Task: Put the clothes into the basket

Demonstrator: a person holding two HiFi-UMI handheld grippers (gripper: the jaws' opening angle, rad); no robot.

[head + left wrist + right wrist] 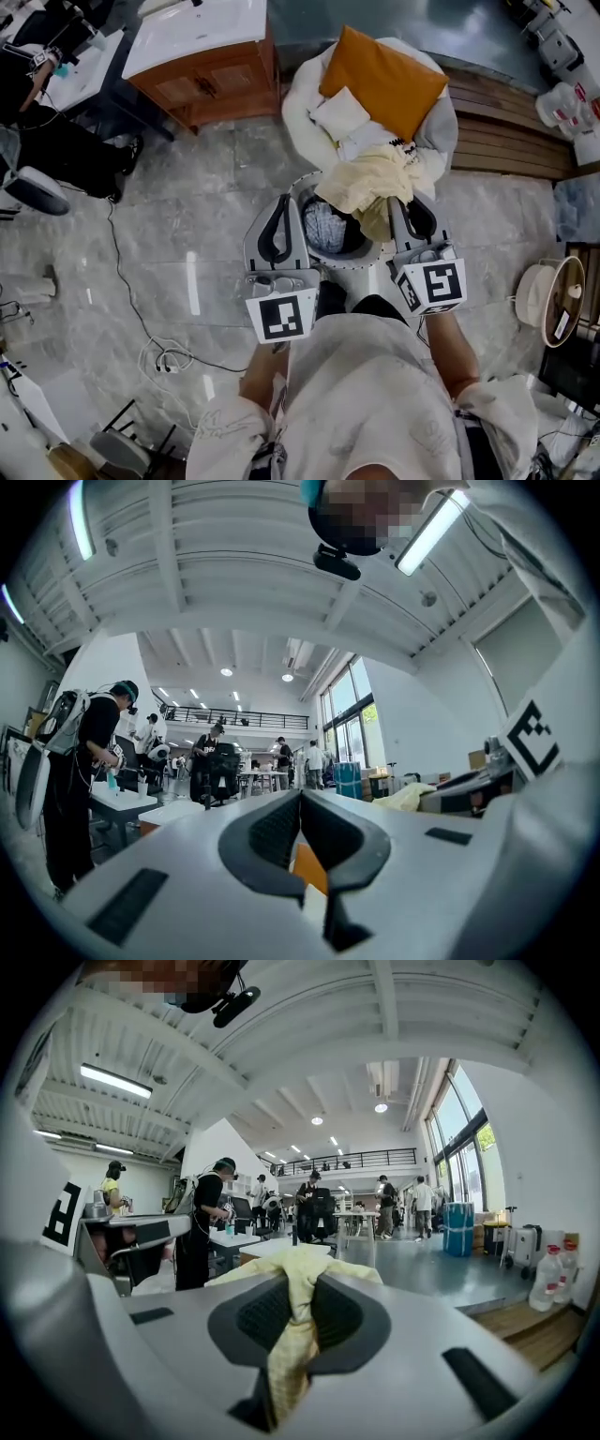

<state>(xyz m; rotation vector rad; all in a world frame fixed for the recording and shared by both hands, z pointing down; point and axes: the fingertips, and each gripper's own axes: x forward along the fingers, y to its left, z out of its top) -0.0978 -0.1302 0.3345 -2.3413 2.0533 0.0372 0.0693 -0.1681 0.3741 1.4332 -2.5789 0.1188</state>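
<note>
A pale yellow garment (375, 183) hangs over the round white basket (351, 258), which stands on the floor right in front of me. My right gripper (399, 202) is shut on it. In the right gripper view the yellow cloth (292, 1335) runs between the pads and spills out ahead of the right gripper (292, 1290). A blue-and-white patterned cloth (324, 225) lies inside the basket. My left gripper (284, 201) hovers at the basket's left rim. In the left gripper view its tips (300, 799) meet with nothing between them.
Behind the basket is a white round chair (298, 105) with an orange cushion (384, 80) and white cloths (341, 114). A wooden cabinet (211, 70) stands at the back left. A wooden platform (506, 122) is on the right, and a cable (122, 281) trails across the marble floor.
</note>
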